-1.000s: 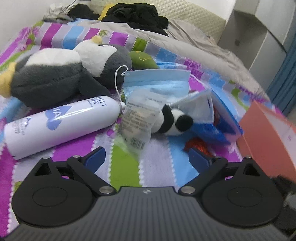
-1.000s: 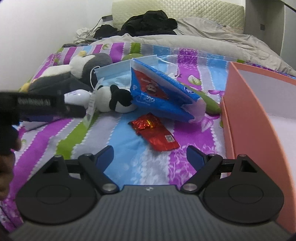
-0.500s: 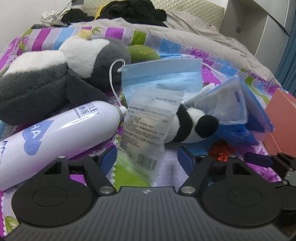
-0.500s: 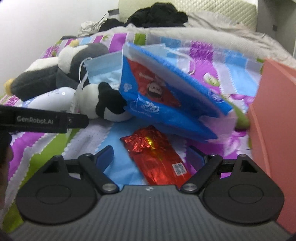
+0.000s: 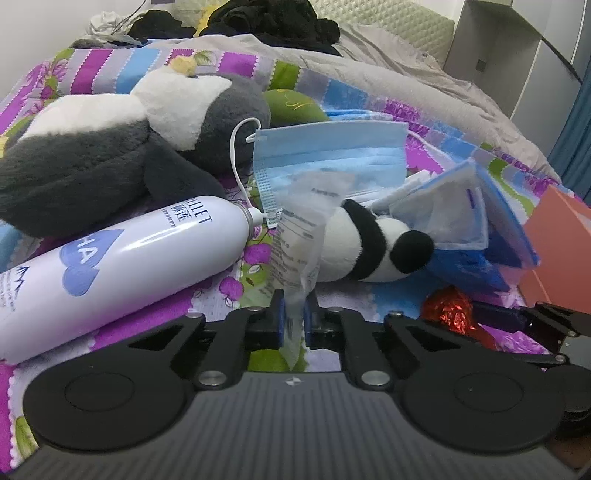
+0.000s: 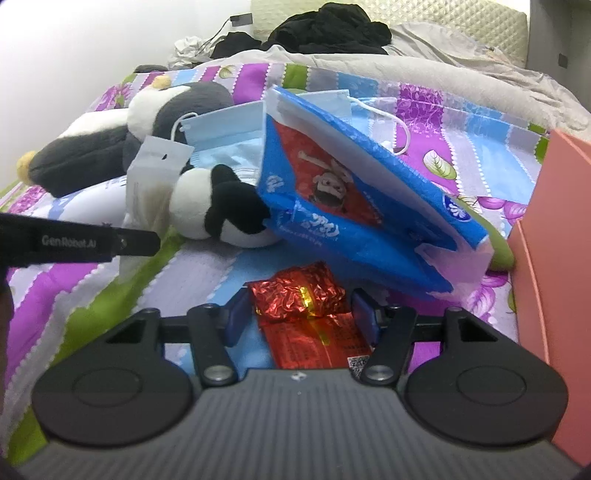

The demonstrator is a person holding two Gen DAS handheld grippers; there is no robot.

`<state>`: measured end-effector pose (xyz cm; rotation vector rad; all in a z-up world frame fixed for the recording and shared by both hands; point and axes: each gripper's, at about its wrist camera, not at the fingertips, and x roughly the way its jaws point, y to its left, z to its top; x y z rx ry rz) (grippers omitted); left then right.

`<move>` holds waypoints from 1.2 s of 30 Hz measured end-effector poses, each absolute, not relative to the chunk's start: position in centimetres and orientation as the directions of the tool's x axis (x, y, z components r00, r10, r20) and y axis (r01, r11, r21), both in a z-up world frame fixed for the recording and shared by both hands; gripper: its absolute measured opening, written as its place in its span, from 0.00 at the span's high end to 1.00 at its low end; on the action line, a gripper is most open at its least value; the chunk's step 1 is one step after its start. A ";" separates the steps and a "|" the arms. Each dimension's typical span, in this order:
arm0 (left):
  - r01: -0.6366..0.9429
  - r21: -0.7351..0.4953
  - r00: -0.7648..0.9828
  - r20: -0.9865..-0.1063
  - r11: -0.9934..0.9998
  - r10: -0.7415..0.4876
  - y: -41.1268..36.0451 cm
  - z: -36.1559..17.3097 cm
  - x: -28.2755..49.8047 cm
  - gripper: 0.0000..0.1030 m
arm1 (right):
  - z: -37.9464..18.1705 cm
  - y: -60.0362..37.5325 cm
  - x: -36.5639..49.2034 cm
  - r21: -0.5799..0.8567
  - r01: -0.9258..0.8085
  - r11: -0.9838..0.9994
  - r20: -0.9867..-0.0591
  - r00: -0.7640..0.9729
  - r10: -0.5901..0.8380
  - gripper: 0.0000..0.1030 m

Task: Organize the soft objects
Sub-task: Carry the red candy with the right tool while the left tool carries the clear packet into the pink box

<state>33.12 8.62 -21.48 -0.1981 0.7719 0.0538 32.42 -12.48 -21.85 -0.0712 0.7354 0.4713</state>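
My left gripper (image 5: 295,319) is closing, and its blue pads pinch the lower edge of a clear plastic packet (image 5: 295,243) that leans on a small panda plush (image 5: 369,247). My right gripper (image 6: 301,319) is closing around a crumpled red foil packet (image 6: 299,295) on the bedspread; narrow gaps still show beside the pads. A large grey-and-white plush (image 5: 110,155) lies at the back left. A blue face mask (image 5: 332,155) rests behind the panda. A blue tissue pack (image 6: 351,192) leans just beyond the foil packet.
A white spray bottle (image 5: 122,254) lies on the striped bedspread at the left, close to the left gripper. An orange box (image 6: 554,240) stands at the right edge. Dark clothes (image 6: 325,26) and a grey quilt (image 6: 461,55) fill the far end of the bed.
Both grippers came forward and down. The left jaws went from wide apart to pinching the clear packet. The right jaws narrowed around the red foil packet.
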 end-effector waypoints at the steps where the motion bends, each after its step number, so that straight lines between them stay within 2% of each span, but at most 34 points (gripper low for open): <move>1: -0.117 -0.160 0.717 -0.697 0.980 -0.028 8.6 -21.2 32.8 0.90 | -21.6 -12.5 32.1 0.097 -0.440 0.893 -0.660 0.643 0.388 0.39; 23: -0.044 -0.176 0.700 -0.708 0.983 -0.096 4.3 -17.4 19.7 0.91 | -17.8 -15.8 20.8 0.091 -0.391 0.916 -0.677 0.650 0.345 0.39; 36: 0.003 -0.206 0.731 -0.667 0.979 -0.143 0.9 -11.9 16.0 0.92 | -13.1 -19.4 16.9 0.106 -0.340 0.935 -0.623 0.710 0.329 0.39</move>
